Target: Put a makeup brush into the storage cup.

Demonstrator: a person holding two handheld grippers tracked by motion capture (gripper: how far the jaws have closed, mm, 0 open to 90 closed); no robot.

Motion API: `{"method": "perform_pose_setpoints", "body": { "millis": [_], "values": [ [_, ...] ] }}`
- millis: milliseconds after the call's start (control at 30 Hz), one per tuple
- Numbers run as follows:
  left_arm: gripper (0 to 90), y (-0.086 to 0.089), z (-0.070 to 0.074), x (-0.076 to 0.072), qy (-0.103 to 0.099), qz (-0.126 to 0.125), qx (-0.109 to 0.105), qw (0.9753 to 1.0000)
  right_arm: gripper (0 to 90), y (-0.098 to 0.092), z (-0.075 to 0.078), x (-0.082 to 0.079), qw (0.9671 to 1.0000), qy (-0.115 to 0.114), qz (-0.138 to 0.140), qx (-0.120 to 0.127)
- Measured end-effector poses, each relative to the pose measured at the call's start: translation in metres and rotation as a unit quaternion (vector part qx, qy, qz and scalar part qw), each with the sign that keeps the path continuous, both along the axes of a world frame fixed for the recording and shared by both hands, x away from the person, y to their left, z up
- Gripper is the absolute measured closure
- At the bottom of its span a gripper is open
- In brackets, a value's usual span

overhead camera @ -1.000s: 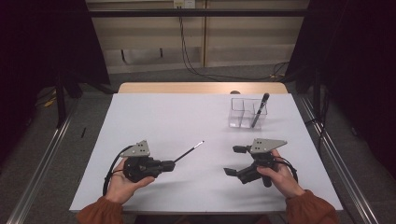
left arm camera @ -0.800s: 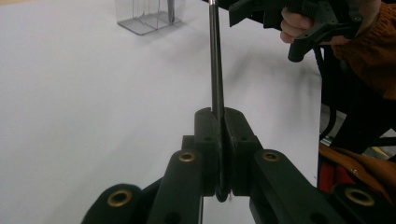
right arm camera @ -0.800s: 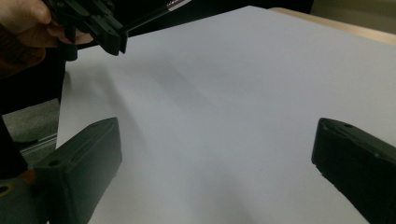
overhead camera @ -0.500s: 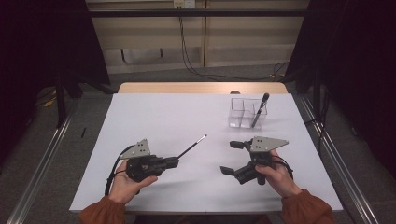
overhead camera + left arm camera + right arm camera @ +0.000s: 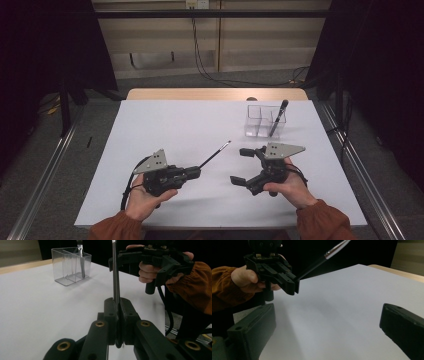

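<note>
My left gripper [image 5: 194, 172] is shut on the end of a thin black pen-like stick [image 5: 215, 153] with a silver band near its far tip, which points up and to the right above the white table. In the left gripper view the stick [image 5: 115, 275] rises straight from the closed jaws of my left gripper [image 5: 118, 305]. My right gripper [image 5: 243, 166] stands open just right of the stick's tip, nothing between its jaws. The right gripper view has its wide-apart jaws [image 5: 328, 315] facing the left gripper [image 5: 289, 283] and the stick [image 5: 324, 257].
A clear divided container [image 5: 264, 121] stands at the table's back right with a dark pen [image 5: 277, 117] leaning in it; the same container [image 5: 71, 265] is ahead in the left gripper view. White table top [image 5: 175, 125] stretches between the hands and the wooden far edge [image 5: 215, 94].
My left gripper has carried the stick a little to the right and farther from the person. My right gripper has shifted slightly left toward it, jaws still apart.
</note>
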State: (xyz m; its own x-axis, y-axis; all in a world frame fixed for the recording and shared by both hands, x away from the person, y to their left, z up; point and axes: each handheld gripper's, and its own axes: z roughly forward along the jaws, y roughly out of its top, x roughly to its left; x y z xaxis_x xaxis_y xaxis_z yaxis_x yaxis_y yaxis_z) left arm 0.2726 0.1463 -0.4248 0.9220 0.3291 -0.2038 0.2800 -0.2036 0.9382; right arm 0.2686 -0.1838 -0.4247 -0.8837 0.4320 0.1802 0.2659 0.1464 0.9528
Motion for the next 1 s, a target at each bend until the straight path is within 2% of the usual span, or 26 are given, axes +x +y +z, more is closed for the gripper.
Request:
{"method": "perform_pose_setpoints", "body": {
  "millis": [233,367,533,600,667,800,1000],
  "values": [
    [85.2,-0.012,0.001,0.003,-0.015,-0.005,-0.003,0.9999,2.4,0.006,0.006,0.005,1.0,-0.002,-0.002,0.007],
    [85.2,-0.016,-0.003,0.002,-0.014,-0.012,-0.001,0.9998,4.4,0.009,0.005,0.005,1.0,-0.006,-0.003,0.002],
    [85.2,-0.016,-0.006,0.002,-0.012,-0.012,0.001,0.9999,11.9,0.012,0.005,0.007,0.9999,-0.007,-0.009,0.004],
    [85.2,-0.017,-0.009,0.001,-0.011,-0.013,0.006,0.9998,18.1,0.014,0.005,0.008,0.9999,0.001,-0.003,0.012],
    [85.2,-0.019,-0.01,0.001,-0.01,-0.018,0.007,0.9998,19.1,0.015,0.006,0.009,0.9999,-0.001,-0.003,0.012],
    [85.1,-0.02,-0.012,0.001,-0.01,-0.019,0.011,0.9997,28.6,0.018,0.005,0.009,0.9998,0.006,0.005,0.017],
    [85.2,-0.021,-0.015,0.002,-0.007,-0.02,0.016,0.9997,49.0,0.015,0.005,0.013,0.9989,0.019,0.006,0.042]
  ]
}}
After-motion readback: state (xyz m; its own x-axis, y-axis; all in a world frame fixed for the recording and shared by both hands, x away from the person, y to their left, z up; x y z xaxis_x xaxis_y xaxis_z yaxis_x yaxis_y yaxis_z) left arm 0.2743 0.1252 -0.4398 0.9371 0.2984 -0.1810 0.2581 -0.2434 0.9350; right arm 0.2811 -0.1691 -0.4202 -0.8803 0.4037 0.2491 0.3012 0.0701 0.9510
